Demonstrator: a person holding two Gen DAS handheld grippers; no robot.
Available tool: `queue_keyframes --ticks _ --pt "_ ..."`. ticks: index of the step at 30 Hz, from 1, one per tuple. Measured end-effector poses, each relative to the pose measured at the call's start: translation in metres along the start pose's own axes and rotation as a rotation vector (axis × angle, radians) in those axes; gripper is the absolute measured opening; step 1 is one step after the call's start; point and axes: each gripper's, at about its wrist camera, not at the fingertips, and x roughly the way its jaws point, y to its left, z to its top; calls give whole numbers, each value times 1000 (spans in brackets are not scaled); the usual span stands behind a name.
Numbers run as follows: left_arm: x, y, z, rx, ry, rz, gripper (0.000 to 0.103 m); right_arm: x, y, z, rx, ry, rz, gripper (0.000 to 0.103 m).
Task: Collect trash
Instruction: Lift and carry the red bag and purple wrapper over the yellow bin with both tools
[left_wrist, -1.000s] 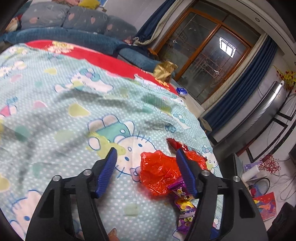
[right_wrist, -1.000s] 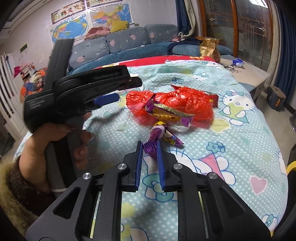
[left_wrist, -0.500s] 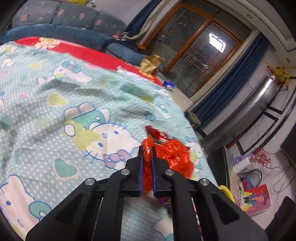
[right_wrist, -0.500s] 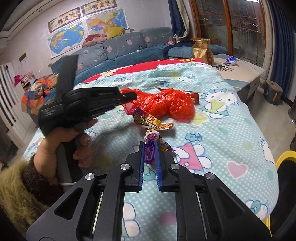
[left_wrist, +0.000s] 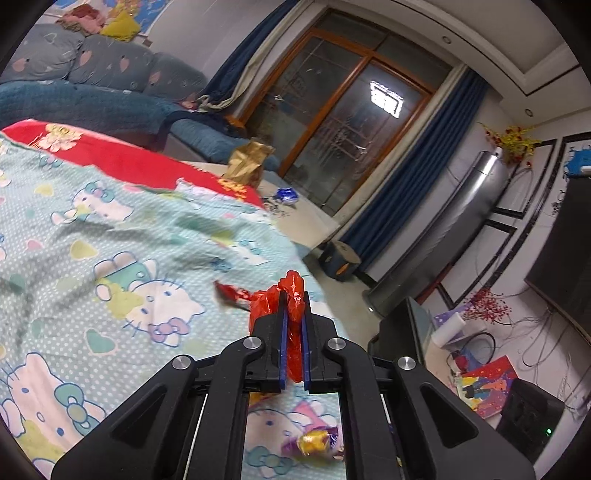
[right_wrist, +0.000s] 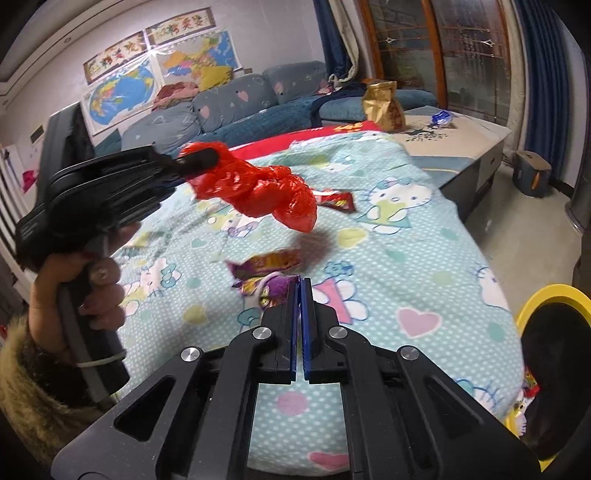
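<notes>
L gripper (left_wrist: 292, 295) has its fingers clamped on the red plastic bag (right_wrist: 258, 188), bag pinched btwn the blue pads w/ a tuft sticking out past the tips; rest of the bag hangs in the air above the blanket (right_wrist: 424, 258), not touching it. R gripper (right_wrist: 298, 282) has fingers pressed together; purple wrapper (right_wrist: 271, 290) sits right at the tips on the L side, can't tell if an edge is actually pinched. Orange-purple wrapper (right_wrist: 267, 262) lies flat just beyond it. Red wrapper (right_wrist: 336, 201) lies on the blanket behind the bag. Yellow bin (right_wrist: 546, 295) at the bed's R edge.
</notes>
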Motion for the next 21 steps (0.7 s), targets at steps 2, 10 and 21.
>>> queue_keyframes --ticks 2,10,21 --pt "-2 -8 -1 11 -1 -16 5 -2 -4 1 11 -6 -7 1" --pt "-6 -34 -5 57 7 -69 5 -19 -20 6 34 -47 -44 1" --pt "5 -63 -19 117 48 -125 5 -50 -64 11 103 -115 -138 1"
